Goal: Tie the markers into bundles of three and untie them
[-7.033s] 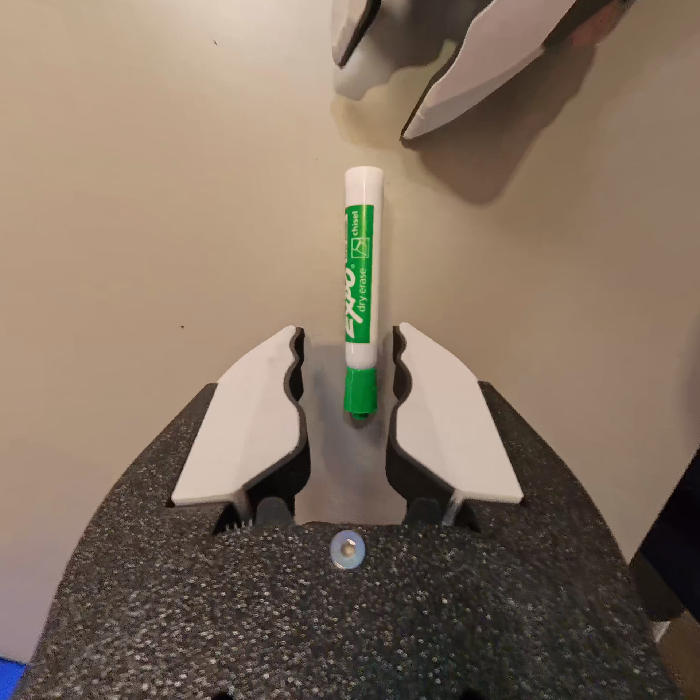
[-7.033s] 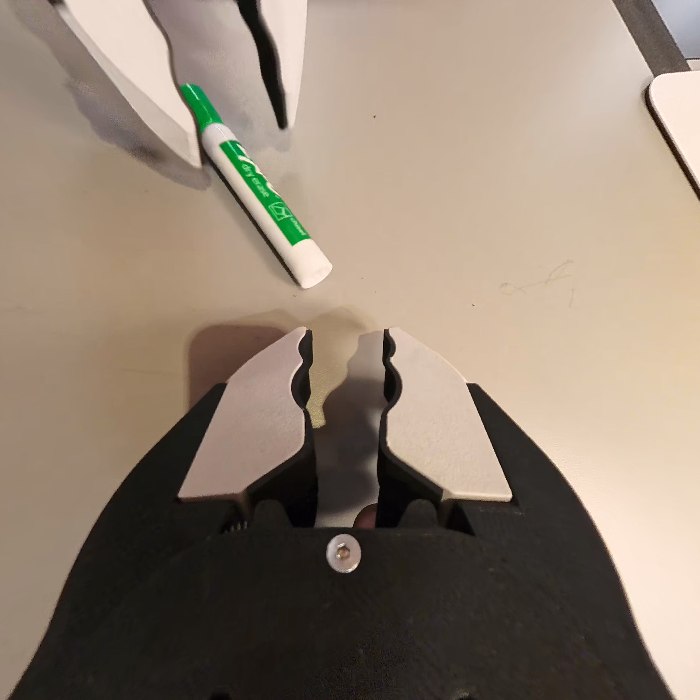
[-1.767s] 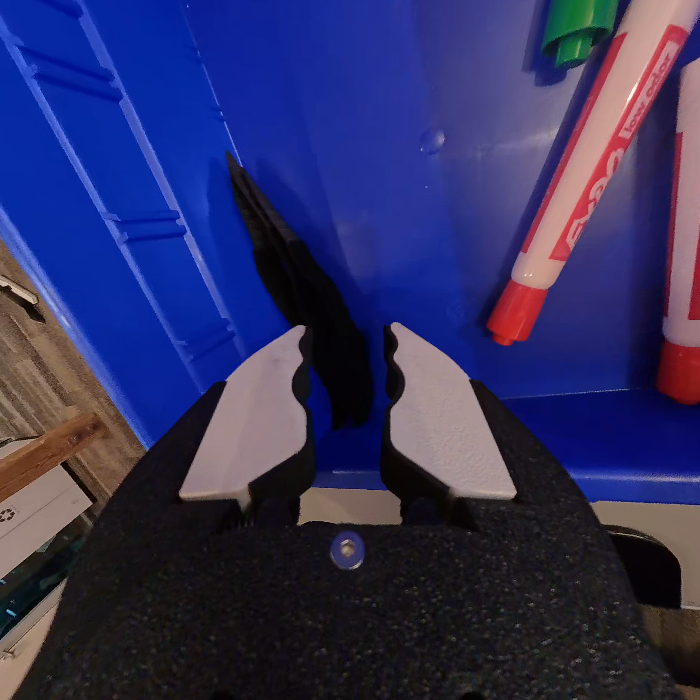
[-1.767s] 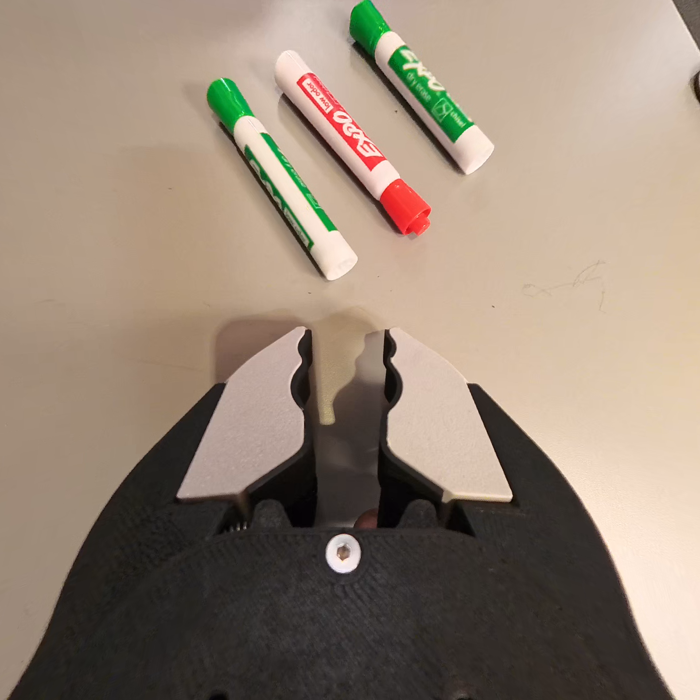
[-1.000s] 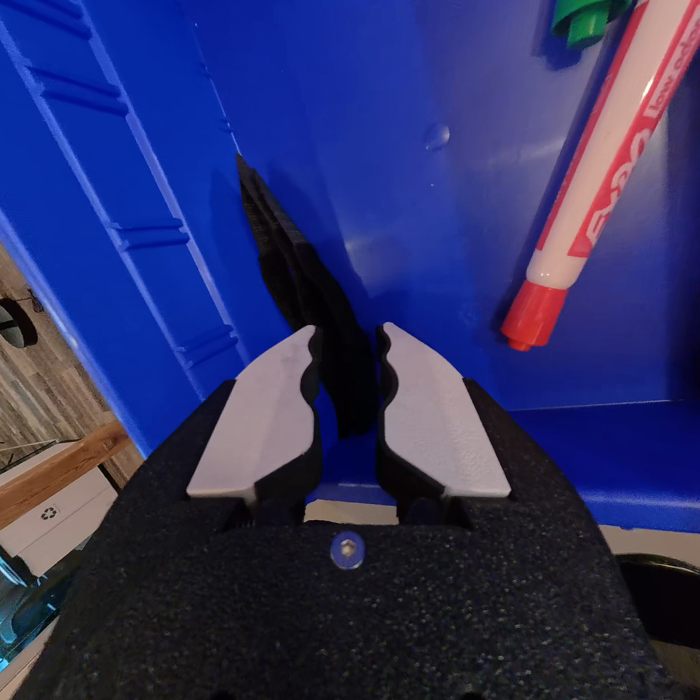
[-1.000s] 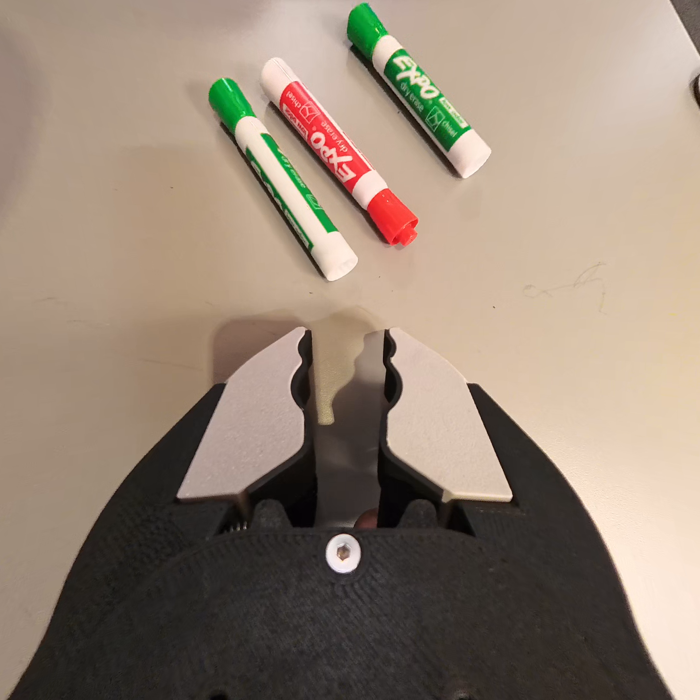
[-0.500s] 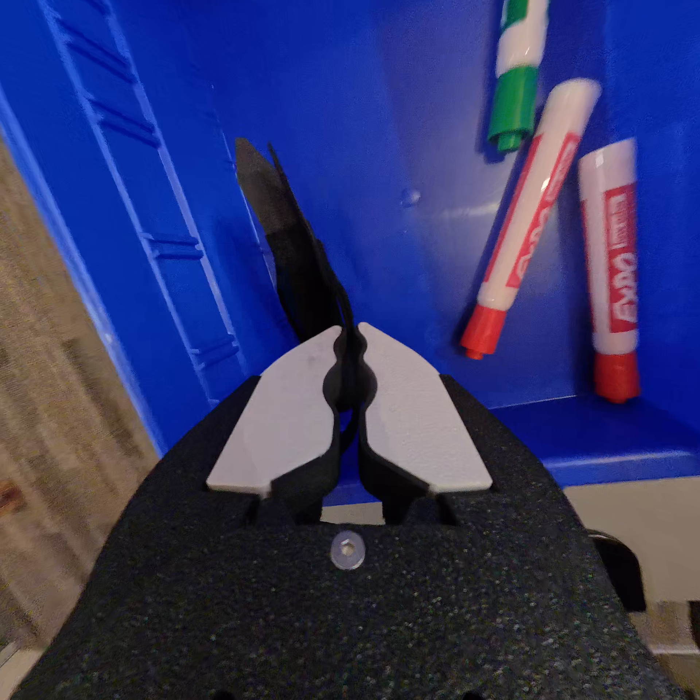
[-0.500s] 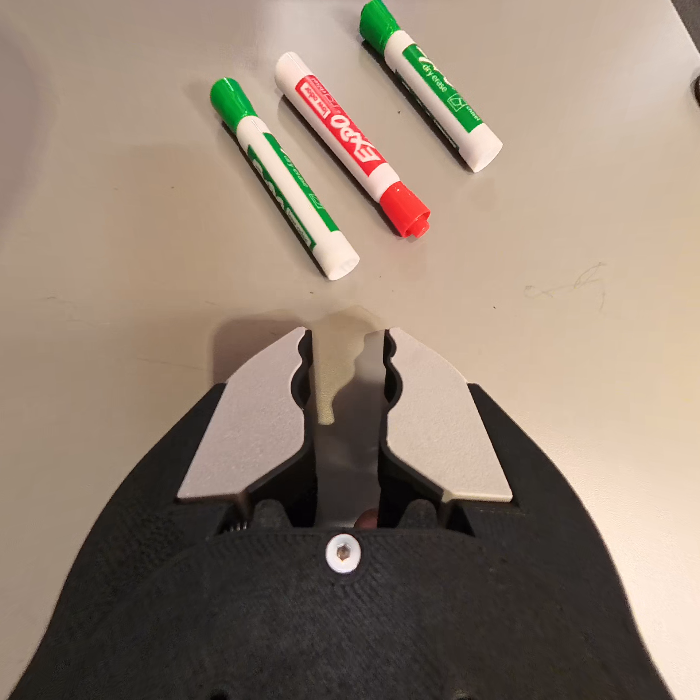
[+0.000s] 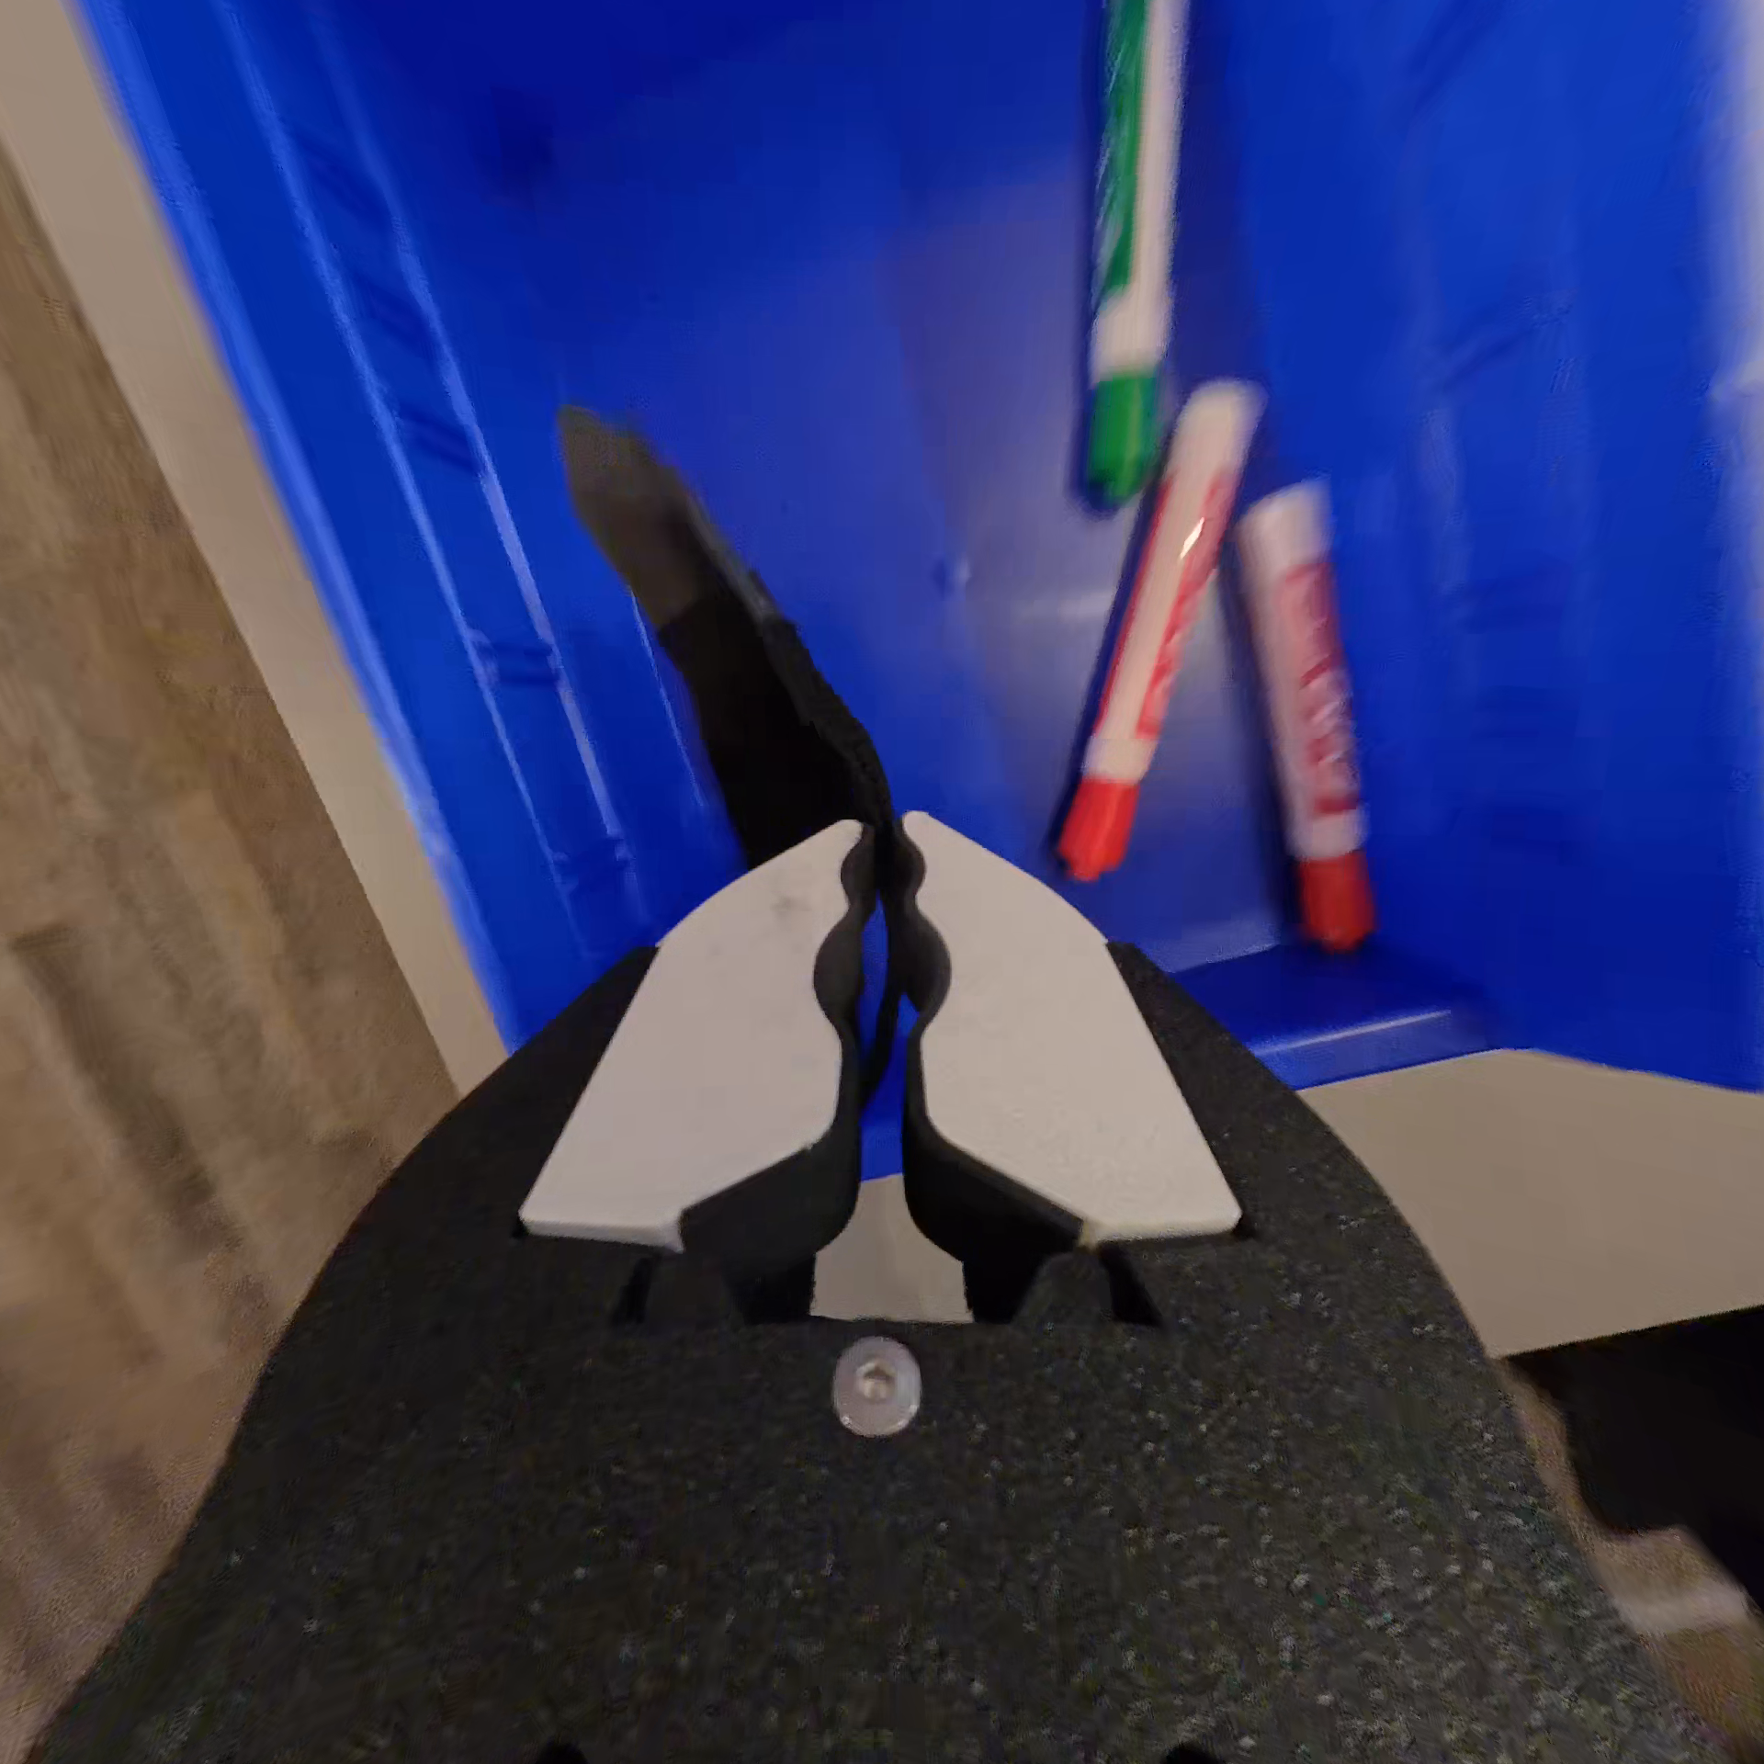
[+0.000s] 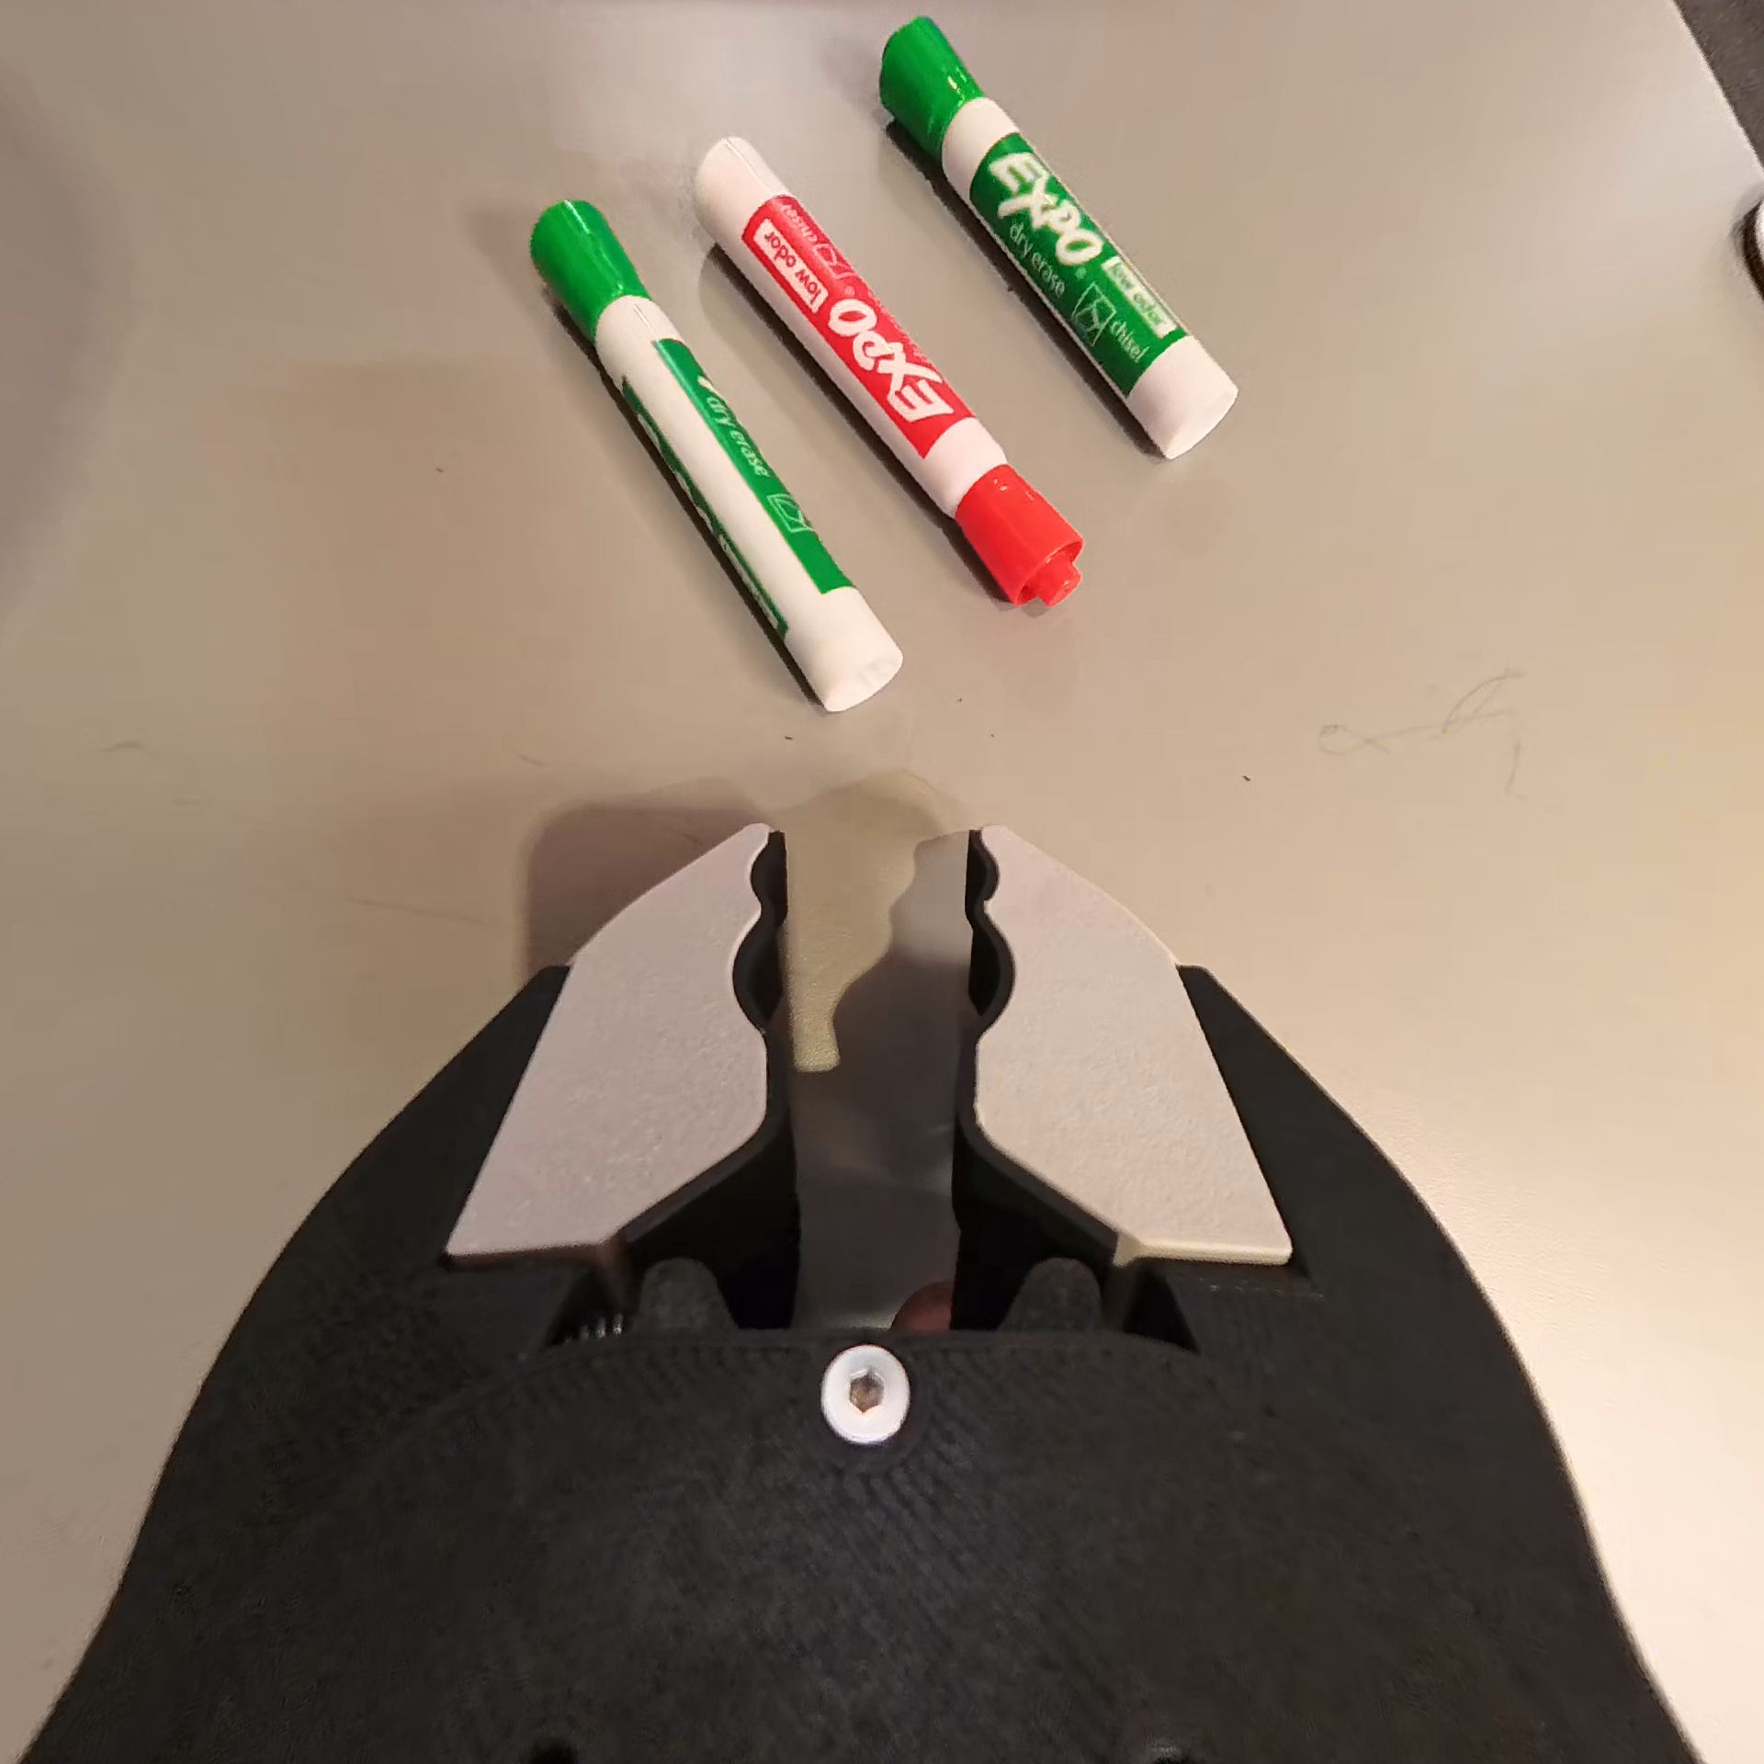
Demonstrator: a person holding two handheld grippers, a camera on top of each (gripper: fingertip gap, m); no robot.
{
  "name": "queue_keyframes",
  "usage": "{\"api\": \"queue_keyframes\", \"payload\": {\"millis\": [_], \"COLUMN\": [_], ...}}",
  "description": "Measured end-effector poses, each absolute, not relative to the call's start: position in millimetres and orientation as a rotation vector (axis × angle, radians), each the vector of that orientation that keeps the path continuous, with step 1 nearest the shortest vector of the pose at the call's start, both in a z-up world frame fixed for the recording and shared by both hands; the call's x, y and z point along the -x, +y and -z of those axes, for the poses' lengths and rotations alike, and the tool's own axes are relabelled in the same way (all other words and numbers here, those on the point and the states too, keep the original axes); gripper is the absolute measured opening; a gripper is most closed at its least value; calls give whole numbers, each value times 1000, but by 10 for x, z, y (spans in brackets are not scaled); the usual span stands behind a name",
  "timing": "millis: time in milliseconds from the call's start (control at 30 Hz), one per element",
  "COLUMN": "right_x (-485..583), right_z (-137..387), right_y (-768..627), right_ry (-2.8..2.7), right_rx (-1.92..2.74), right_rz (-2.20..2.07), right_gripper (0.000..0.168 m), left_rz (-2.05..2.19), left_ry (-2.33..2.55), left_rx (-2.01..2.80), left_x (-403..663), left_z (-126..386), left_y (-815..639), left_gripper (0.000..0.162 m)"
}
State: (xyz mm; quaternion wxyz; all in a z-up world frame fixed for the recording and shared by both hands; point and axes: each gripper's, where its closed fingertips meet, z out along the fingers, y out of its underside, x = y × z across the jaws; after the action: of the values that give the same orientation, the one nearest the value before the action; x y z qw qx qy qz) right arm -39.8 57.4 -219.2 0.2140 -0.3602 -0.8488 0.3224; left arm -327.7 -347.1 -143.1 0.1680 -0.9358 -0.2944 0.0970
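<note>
left gripper (image 9: 886,829) clamped on black strap (image 9: 735,687) in blue bin (image 9: 764,239) | right gripper (image 10: 876,840) narrow, empty, three markers (image 10: 883,367) on counter (image 10: 286,477) just ahead

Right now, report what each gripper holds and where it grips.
Left gripper is shut on the black strap, pinching its near end. Right gripper is open, holding nothing.

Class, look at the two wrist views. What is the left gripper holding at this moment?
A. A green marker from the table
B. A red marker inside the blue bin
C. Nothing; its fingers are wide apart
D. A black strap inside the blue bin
D. The left gripper has its fingers pinched shut on the black strap inside the blue bin, while the red markers in the bin lie untouched to the side.
</note>
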Motion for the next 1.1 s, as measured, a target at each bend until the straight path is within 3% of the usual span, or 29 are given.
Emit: {"api": "queue_keyframes", "payload": {"millis": [67,167,300,467,933,1100], "right_x": [397,395,392,459,1890,2812], "right_z": [2194,2195,2197,2138,785,557], "right_y": [576,576,577,560,-1601,-2518], "right_ry": [-2356,-2354,-2355,-2351,-2288,-2344], "right_rx": [1002,998,997,977,648,698], "right_rz": [-895,-894,-894,-881,-1355,-1414], "right_gripper": [36,36,36,41,41,55], "left_rz": [-294,-215,-252,-173,-62,-26], "left_ry": [-814,-845,-825,-837,-680,-582], "left_rx": [2432,2722,2443,2495,2288,2163], "left_x": [3313,3189,3317,3319,3178,2974], "left_z": [981,1444,954,1191,722,361], "left_y": [-3287,-3491,-3321,-3357,-3072,-2880], "left_gripper": [1,2,2,2,2,2]}}
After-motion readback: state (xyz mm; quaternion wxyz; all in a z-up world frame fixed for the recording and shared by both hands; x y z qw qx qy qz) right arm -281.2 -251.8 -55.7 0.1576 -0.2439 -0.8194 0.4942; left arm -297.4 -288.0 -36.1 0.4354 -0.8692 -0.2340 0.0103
